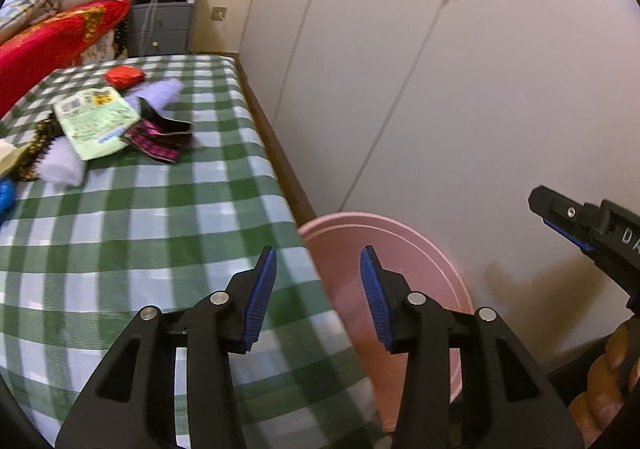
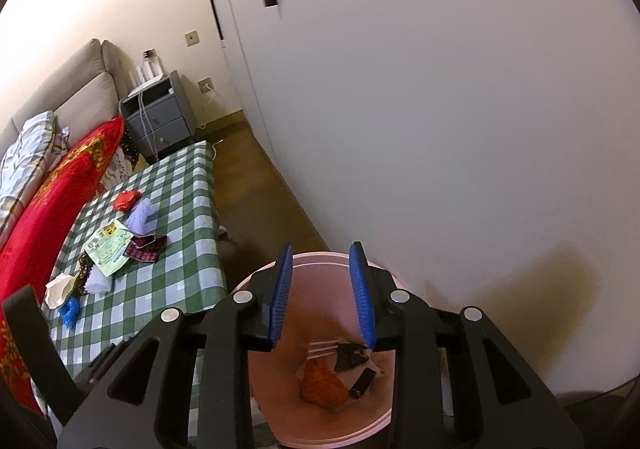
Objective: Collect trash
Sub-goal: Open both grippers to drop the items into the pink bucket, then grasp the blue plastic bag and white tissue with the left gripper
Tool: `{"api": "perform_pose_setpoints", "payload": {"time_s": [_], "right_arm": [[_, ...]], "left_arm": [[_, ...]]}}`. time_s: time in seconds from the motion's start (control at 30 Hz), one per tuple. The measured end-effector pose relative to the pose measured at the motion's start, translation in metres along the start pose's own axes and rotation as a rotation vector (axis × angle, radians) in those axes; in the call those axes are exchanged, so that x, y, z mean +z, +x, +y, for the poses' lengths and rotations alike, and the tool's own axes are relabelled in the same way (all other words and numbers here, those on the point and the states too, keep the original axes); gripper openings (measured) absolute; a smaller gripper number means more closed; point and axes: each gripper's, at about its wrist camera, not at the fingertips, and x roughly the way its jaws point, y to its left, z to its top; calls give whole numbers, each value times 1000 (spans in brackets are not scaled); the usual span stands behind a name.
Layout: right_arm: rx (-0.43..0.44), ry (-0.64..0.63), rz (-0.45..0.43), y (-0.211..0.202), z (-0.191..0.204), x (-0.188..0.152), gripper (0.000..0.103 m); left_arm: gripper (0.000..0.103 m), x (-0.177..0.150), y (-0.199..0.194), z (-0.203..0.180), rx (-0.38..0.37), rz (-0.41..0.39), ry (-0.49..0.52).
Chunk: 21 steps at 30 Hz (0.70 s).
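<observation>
Now we hold the right hand-held gripper (image 2: 322, 295) directly above the pink bin (image 2: 372, 425), its blue-padded fingers spread apart with nothing between them. Down inside the bin, seen between and below those fingers, lie an orange crumpled wrapper (image 2: 322, 387), a dark packet (image 2: 351, 357), a small black piece (image 2: 362, 383) and a pale striped scrap (image 2: 324, 346). We carry the left hand-held gripper (image 1: 318, 287) over the near edge of the table (image 1: 140, 241), which wears a green-and-white checked cloth, with its fingers also spread and empty; one finger sits over the cloth, the other over the bin's rim just beside the table edge. The remaining trash lies well apart from both grippers, toward the far left part of the table: a red wrapper (image 1: 124, 76), a lavender tissue (image 1: 160, 95), a pale green packet (image 1: 94, 121), and a pink-and-black wrapper (image 1: 160, 139) touching that packet's right edge. Nearer us along the left side sit a white tissue (image 1: 62, 165) and a blue scrap (image 1: 6, 195); a white crumpled piece (image 2: 58, 289) shows beside them in the right wrist view. A red blanket (image 2: 48, 201) lies along the table's far side, and white cabinet doors (image 1: 440, 89) stand behind the bin.
</observation>
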Motion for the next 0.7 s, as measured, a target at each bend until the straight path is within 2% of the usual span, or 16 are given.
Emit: {"api": "perform_pose_setpoints", "payload": {"time_s": [0.3,0.7], "right_arm": [[80,-55,-10,9,34,-6,31],[251,-114,-14,42,93,-8,31]], "left_arm": [[43,10,-23,46,101,-77,-49],[40,20,-54,116,298,-193,-153]]}}
